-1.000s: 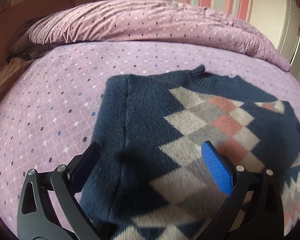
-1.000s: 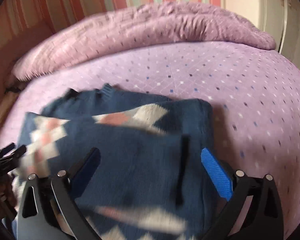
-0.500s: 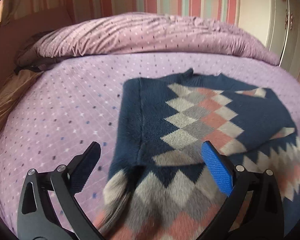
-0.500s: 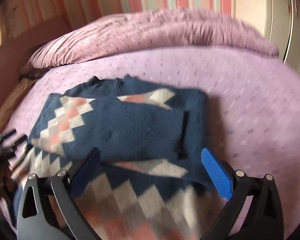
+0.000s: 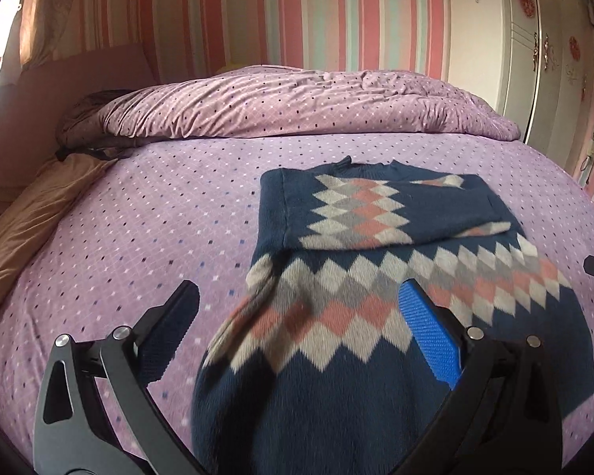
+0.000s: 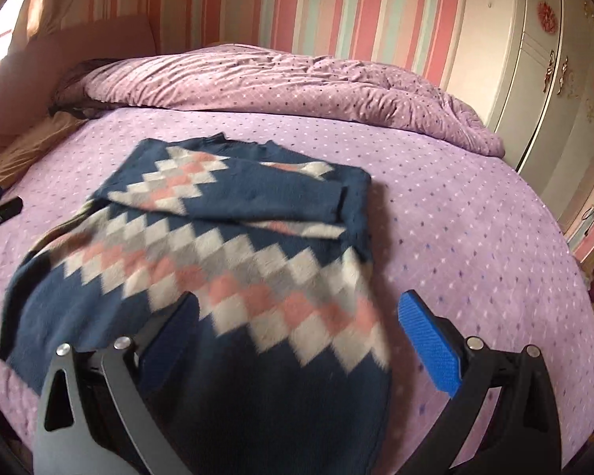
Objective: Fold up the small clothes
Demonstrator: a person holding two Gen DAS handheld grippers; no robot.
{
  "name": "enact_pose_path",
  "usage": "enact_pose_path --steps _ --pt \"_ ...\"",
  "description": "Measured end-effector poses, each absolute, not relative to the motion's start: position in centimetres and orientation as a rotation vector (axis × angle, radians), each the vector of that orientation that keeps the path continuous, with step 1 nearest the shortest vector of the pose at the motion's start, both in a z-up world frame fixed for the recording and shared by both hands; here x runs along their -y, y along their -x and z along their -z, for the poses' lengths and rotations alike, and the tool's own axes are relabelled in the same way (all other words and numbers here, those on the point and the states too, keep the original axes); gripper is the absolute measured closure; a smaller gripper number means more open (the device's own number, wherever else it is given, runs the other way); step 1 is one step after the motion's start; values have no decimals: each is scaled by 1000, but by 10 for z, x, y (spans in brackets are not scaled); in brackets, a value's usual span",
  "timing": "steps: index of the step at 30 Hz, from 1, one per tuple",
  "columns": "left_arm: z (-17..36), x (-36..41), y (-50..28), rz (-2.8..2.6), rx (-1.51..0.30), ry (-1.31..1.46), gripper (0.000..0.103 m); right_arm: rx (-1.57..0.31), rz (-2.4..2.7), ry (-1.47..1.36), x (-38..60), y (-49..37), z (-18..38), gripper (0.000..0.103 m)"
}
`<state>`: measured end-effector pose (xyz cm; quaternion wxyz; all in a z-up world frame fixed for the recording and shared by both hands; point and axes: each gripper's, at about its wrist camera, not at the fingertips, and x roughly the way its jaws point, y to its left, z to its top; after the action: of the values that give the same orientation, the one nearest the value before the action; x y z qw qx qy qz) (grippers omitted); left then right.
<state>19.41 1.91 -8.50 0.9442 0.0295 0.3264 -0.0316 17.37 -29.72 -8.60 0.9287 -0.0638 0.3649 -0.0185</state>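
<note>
Cloth nearly everywhere; hard matt parts on grippers only.

Sweater (image 5: 376, 316): fuzzy knit wool-like, navy w/ grey/pink diamonds. Bedsheet (image 5: 158, 217): matt quilted cloth, dotted. Duvet (image 5: 297, 103) at 12 o'clock: same cloth, crumpled. Left gripper (image 5: 297, 328), right gripper (image 6: 297, 328): matt black plastic arms, ribbed blue pads (image 6: 429, 346), shiny metal rivets. Wardrobe (image 6: 534, 59) at 2 o'clock: smooth, semi-gloss.

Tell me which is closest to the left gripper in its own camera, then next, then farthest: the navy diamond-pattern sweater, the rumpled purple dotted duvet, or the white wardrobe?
1. Navy diamond-pattern sweater, right under the left gripper, reaching past its blue finger.
2. Rumpled purple dotted duvet, heaped across the bed's far end.
3. White wardrobe, beyond the bed, upper right.
</note>
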Motion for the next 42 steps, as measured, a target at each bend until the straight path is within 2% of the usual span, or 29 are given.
enact_pose_path --steps 14,21,33,42 --pt "115 -54 -101 -2 -643 -51 3 -728 87 86 291 -99 87 2" --pt "113 -60 -73 -9 -599 -30 3 -693 98 48 298 -74 84 2" --pt "113 -64 -53 -22 -613 22 3 -691 111 22 308 -41 98 2" --pt "132 -68 -53 -52 -656 20 3 -732 148 11 317 -42 118 2"
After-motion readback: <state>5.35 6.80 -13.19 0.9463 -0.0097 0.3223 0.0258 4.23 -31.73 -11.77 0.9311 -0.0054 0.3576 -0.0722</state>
